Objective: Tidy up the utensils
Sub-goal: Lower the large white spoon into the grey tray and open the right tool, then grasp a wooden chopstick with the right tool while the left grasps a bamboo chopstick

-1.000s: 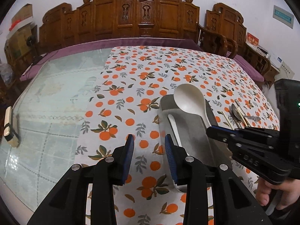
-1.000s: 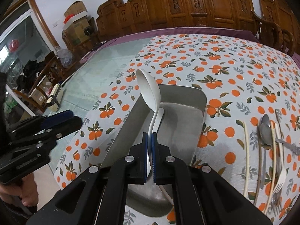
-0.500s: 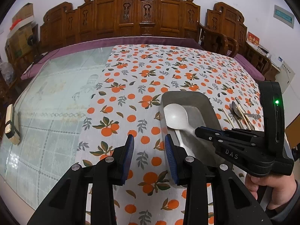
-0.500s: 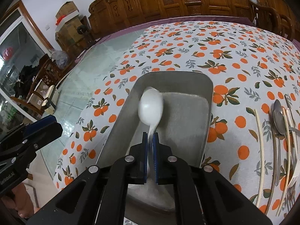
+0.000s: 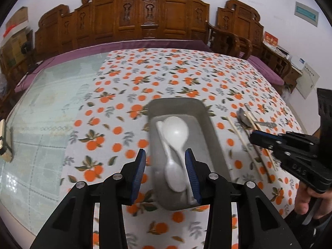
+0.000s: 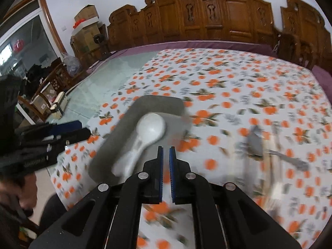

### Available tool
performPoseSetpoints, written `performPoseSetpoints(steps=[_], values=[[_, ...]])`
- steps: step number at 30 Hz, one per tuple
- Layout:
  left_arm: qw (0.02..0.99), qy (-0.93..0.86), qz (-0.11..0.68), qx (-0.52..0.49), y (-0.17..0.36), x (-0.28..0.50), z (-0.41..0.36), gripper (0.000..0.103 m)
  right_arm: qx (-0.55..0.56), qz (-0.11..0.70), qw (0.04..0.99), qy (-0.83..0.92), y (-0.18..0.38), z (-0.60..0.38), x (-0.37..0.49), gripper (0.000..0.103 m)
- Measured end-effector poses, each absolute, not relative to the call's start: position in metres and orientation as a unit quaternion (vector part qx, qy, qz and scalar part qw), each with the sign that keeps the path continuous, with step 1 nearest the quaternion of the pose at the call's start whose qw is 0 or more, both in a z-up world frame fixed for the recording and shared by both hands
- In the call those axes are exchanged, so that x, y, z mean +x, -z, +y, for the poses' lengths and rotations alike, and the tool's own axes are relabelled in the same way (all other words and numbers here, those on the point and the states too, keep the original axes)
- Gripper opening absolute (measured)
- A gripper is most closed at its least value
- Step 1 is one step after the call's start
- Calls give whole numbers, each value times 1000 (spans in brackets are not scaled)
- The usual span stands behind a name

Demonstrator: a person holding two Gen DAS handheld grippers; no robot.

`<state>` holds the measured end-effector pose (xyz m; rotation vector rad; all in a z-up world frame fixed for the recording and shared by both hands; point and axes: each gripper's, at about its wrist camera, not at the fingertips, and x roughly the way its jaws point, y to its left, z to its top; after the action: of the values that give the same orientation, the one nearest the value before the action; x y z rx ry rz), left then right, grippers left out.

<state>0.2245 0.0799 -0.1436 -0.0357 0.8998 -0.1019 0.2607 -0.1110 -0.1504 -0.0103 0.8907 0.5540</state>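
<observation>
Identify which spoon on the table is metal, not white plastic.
The grey metal spoon lying among the chopsticks on the cloth, right of the grey tray; the tray's spoons are white.

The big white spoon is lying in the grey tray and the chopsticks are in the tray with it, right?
Not quite. The big white spoon does lie in the grey tray, but the chopsticks are not in it. They lie on the orange-patterned tablecloth beside the tray, next to a metal spoon. The left wrist view shows this.
</observation>
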Motion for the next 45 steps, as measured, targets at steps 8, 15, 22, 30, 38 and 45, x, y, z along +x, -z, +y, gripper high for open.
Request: performPoseSetpoints(steps=[8,15,22,30,38,45], values=[[898,83,432,-15,147,224,28,37,-26,450,867,-212,184,-176,252,19],[899,95,428,-5,153,213,-5,37,-27,476,854,-207,216,-185,242,19],[895,100,434,1,159,208,-22,37,-47,494,845,-200,233,-179,241,18],[893,101,438,4,166,206,-32,37,-96,494,845,-182,234,-169,244,9],[891,100,443,8,173,208,-43,37,-80,500,840,-196,230,-184,236,6],[888,104,447,21,181,217,-63,37,-67,472,855,-203,199,-203,222,6]])
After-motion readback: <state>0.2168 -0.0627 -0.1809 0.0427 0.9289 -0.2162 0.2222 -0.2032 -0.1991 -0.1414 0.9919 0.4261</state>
